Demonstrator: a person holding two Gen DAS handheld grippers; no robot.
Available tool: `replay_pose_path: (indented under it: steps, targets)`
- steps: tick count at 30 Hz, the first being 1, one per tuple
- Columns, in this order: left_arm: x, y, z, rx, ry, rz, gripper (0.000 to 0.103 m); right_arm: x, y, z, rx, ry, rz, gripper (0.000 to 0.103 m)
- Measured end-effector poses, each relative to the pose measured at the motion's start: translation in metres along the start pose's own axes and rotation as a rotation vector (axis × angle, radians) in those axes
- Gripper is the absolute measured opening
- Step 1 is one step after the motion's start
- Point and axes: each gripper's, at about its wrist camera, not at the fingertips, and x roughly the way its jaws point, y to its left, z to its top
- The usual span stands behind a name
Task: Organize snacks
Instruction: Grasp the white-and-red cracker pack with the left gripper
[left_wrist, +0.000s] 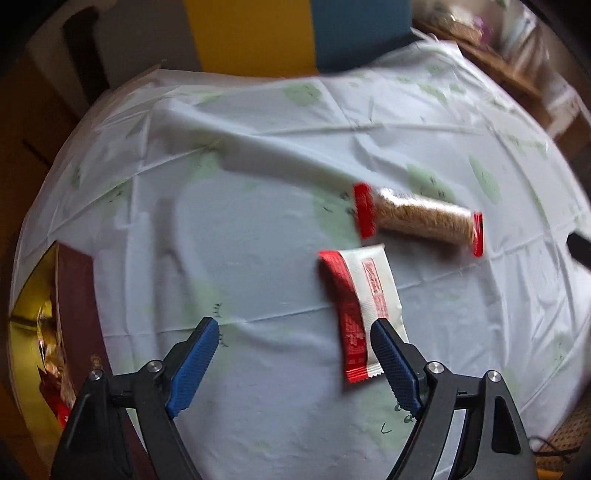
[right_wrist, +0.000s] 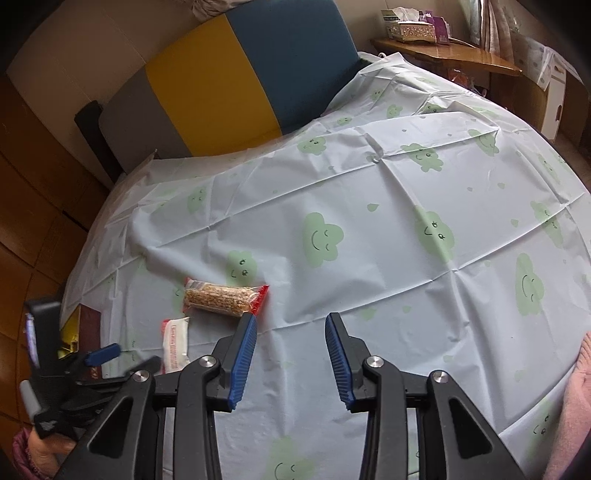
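**Ana:** Snacks first: two are loose on the tablecloth (left_wrist: 258, 229). A red-and-white packet (left_wrist: 364, 314) lies flat near the middle of the left wrist view, and a clear-wrapped grain bar (left_wrist: 419, 219) with red ends sits just beside it, toward one o'clock.

**Ben:** Are they touching?

**Ana:** No, there's a narrow strip of cloth between them. The left gripper (left_wrist: 293, 338) is spread wide and holding nothing. Its right finger overlaps the packet's near corner at five o'clock, but I can't tell whether it touches. My guess is that it's lining up to straddle that packet.

**Ben:** And the other one?

**Ana:** The right gripper (right_wrist: 291, 334) also has its jaws apart and empty, above bare cloth. In its view the bar (right_wrist: 223, 299) lies at ten o'clock from the fingertips and the packet (right_wrist: 175, 343) at nine.

**Ben:** Where would they go?

**Ana:** Probably into the dark red box with a gold lining (left_wrist: 55, 332) at the table's edge, at nine o'clock in the left wrist view. It seems to hold wrappers already, though that part is blurred.
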Motion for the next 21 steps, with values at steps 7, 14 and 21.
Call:
replay_pose_path:
  steps: [7,14,21]
  targets:
    - [0.009,-0.02,0.01,-0.008,-0.014,-0.082,0.071,0.006,-0.002,-0.001,-0.005,0.015,-0.037,0.039]
    - [0.029,-0.041,0.019,-0.009,0.021,-0.098,0.051,0.011,-0.002,-0.001,-0.012,0.03,-0.055,0.039]
    - [0.028,-0.034,-0.001,0.012,-0.017,-0.101,0.041,0.015,0.005,-0.003,-0.06,0.04,-0.073,0.039]
